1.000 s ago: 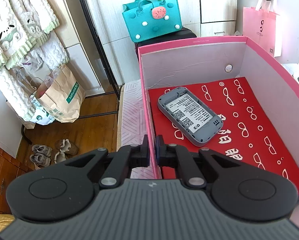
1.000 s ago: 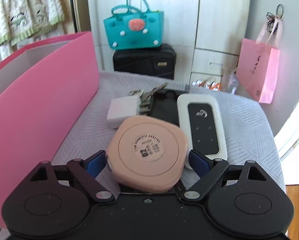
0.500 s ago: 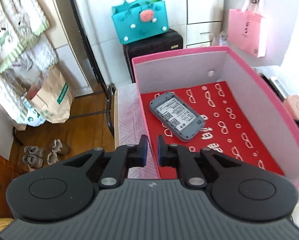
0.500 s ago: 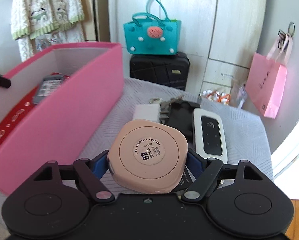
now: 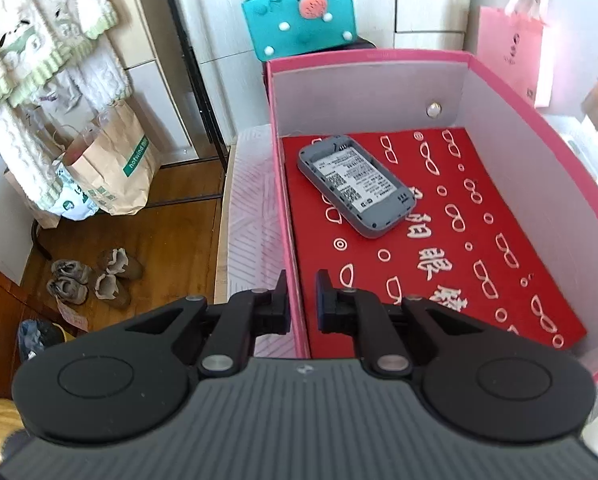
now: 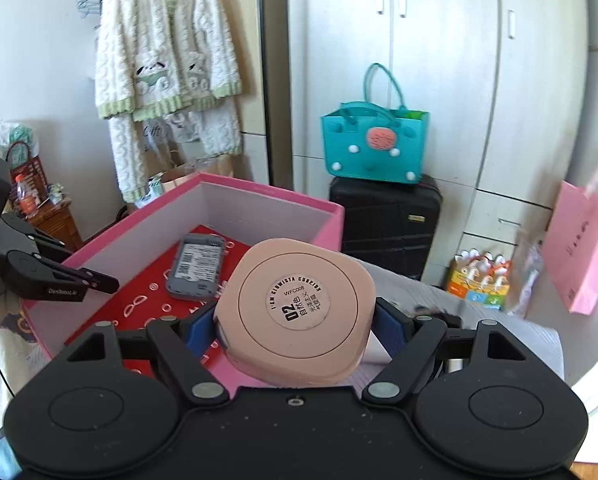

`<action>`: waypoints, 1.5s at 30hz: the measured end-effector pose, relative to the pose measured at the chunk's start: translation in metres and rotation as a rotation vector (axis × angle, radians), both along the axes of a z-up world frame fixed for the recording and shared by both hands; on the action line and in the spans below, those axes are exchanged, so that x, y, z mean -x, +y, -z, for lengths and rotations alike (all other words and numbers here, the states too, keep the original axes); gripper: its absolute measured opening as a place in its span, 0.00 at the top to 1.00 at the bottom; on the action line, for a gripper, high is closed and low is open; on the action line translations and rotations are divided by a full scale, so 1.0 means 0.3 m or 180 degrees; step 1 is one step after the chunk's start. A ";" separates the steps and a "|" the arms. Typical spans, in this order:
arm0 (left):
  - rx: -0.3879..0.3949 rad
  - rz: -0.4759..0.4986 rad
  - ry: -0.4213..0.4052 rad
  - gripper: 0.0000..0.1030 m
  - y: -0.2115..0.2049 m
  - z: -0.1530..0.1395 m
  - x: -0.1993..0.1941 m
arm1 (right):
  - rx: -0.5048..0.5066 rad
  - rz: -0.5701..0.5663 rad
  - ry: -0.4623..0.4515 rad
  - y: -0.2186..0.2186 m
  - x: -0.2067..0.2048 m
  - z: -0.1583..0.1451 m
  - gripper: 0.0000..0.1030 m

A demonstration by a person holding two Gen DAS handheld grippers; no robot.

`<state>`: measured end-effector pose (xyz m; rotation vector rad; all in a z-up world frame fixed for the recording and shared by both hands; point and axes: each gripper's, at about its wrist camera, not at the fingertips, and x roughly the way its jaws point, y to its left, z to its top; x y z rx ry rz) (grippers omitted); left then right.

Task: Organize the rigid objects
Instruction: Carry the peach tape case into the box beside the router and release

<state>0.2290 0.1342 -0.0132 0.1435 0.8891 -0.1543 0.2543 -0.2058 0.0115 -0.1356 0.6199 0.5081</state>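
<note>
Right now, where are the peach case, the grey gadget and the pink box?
peach case (image 6: 297, 312), right wrist view, round label on top.
grey gadget (image 5: 355, 184), left wrist view, its sticker.
pink box (image 5: 369, 55), left wrist view, far rim.

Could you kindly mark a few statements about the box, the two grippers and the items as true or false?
1. The right gripper holds a peach compact case. True.
2. The pink box is empty. False: a grey device lies on its red liner.
3. The left gripper straddles the box's side wall. True.
4. The grey device lies screen up. False: its labelled back faces up.
5. The teal bag hangs from a wall hook. False: it sits on a black suitcase.
</note>
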 end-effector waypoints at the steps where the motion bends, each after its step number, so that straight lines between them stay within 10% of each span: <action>1: 0.0023 -0.0024 -0.0018 0.91 0.003 0.002 -0.002 | 0.0028 -0.0043 -0.0011 0.024 -0.008 -0.006 0.19; 17: -0.0159 0.0001 -0.0203 0.91 -0.023 0.010 0.005 | 0.1317 -0.1001 0.0075 0.397 -0.249 0.041 0.19; 29: -0.0174 0.0037 -0.0284 0.91 -0.028 0.011 0.008 | 0.1656 -0.0918 0.0564 0.505 -0.406 0.153 0.19; 39: -0.0045 -0.0003 -0.0309 0.91 -0.019 0.013 0.005 | 0.1435 -0.0878 0.1034 0.526 -0.424 0.170 0.19; 45: -0.0036 -0.0017 -0.0323 0.91 -0.017 0.015 0.011 | 0.0764 -0.0556 0.1550 0.499 -0.498 0.167 0.19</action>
